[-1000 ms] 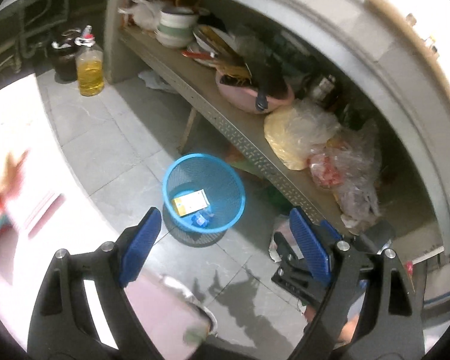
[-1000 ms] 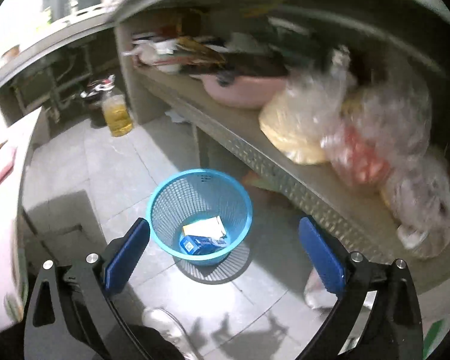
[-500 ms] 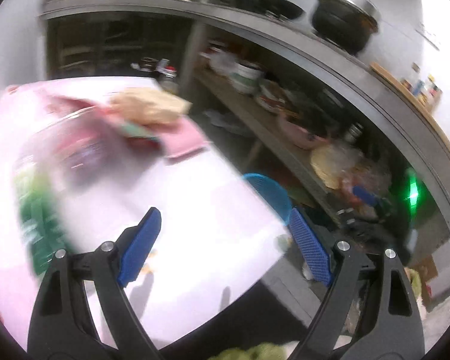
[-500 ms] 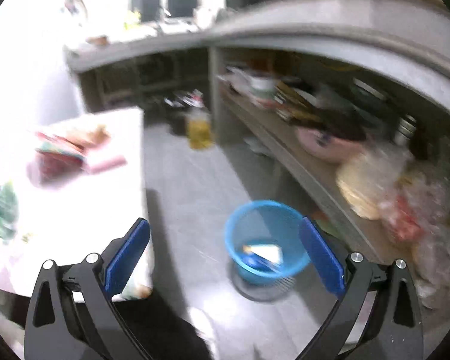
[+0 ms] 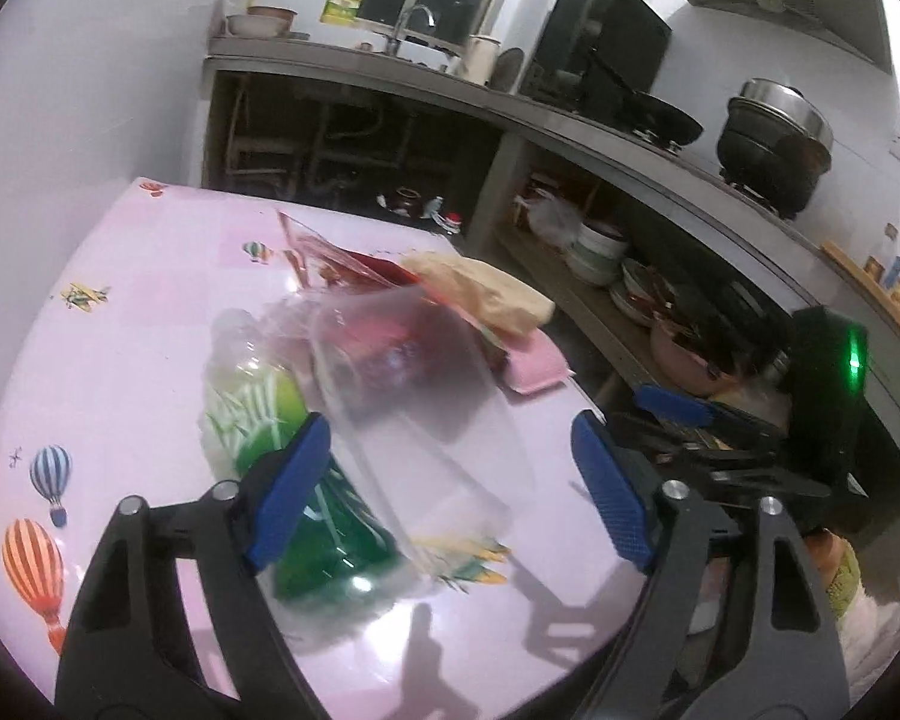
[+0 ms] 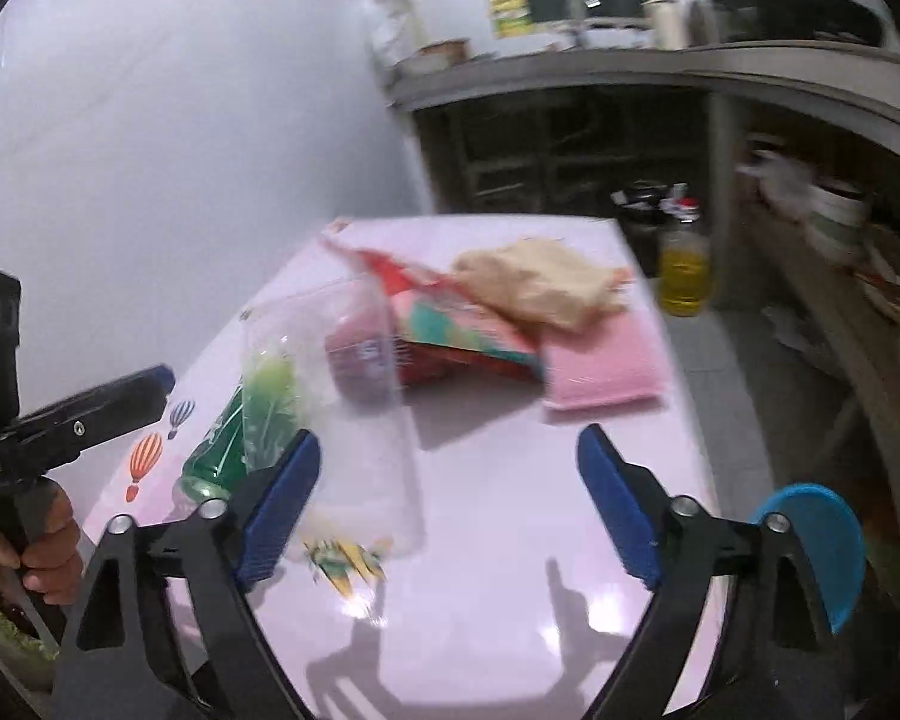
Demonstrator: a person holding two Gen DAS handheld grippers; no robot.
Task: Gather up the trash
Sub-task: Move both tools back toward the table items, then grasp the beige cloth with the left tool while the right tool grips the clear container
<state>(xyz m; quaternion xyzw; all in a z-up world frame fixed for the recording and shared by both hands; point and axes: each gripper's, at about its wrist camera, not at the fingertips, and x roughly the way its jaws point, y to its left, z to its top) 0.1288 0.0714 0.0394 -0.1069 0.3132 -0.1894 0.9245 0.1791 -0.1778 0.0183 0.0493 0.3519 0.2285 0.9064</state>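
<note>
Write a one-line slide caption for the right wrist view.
Empty right gripper, jaws closing, over a pink table strewn with a clear plastic container, red wrapper and crumpled cloth.

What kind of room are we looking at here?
Most likely a home kitchen. A long counter carries a sink tap, a wok and a big lidded pot, with stacked bowls on the shelf below. In front stands a pink table strewn with plastic packaging.

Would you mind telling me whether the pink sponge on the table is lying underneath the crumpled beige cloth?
Yes, the beige cloth lies over the far part of the pink sponge, whose near part sticks out toward the table's edge.
</note>
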